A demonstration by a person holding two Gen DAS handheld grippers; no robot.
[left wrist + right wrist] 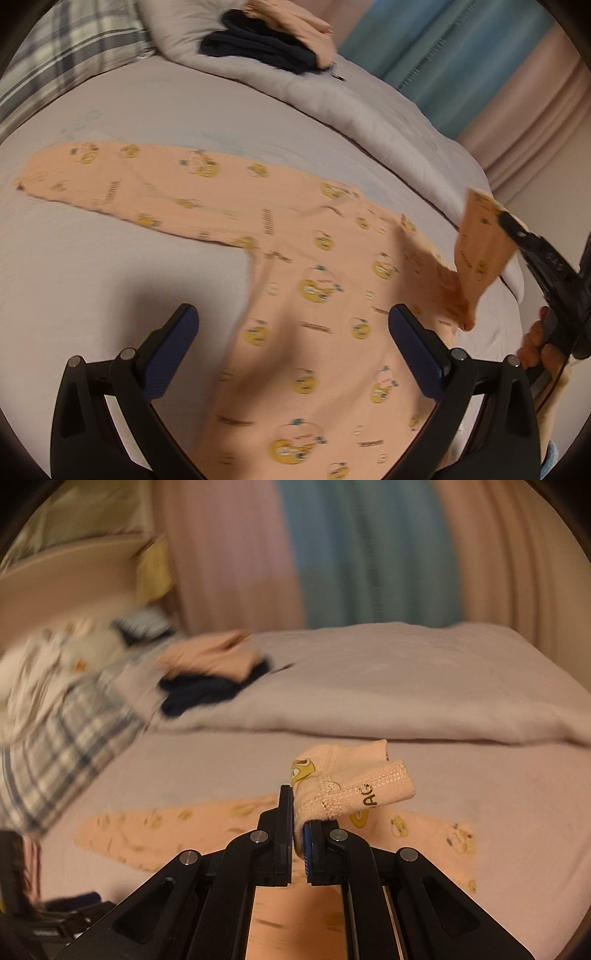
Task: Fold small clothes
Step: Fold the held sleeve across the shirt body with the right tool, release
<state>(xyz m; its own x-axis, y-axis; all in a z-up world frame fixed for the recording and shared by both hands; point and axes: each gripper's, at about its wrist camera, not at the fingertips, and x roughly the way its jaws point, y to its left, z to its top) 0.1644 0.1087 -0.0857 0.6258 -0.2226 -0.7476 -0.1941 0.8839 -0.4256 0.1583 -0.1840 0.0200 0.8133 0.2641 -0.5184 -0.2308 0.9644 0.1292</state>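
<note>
- I have a small peach long-sleeved top [314, 280] spread flat on the bed [110, 258], its soft knit printed all over with round yellow cartoon motifs and short dark lettering.
- One sleeve [122, 177] lies stretched out straight to the left in my left wrist view, a long tapering strip ending in a squared cuff.
- My left gripper [293, 332] hangs above the body of the top with its jaws wide apart and nothing between them; the pads [173, 354] are dark blue with a fine dimpled grip texture, set in smooth black plastic arms.
- My right gripper [299, 827] is clamped on the other sleeve's cuff [354, 786], and that sleeve is lifted off the sheet.
- In the right wrist view the cuff shows a ribbed hem with a row of looped stitching, and the fabric curls over itself past the fingertips.
- From the left wrist view I see the raised sleeve [480, 251] as a folded peach flap at the right, with a hand [539, 339] wrapped on the right gripper's black handle.
- The sheet is pale lilac-grey and smooth; a thick padded duvet [369, 107] in the same colour is bunched along the far side.
- On that duvet sits a stack of folded clothes [273, 40], dark navy beneath peach.
- A plaid pillow [70, 55], grey and white checked, lies at the far left.
- Pleated curtains [369, 554] in pink and blue hang behind.
</note>
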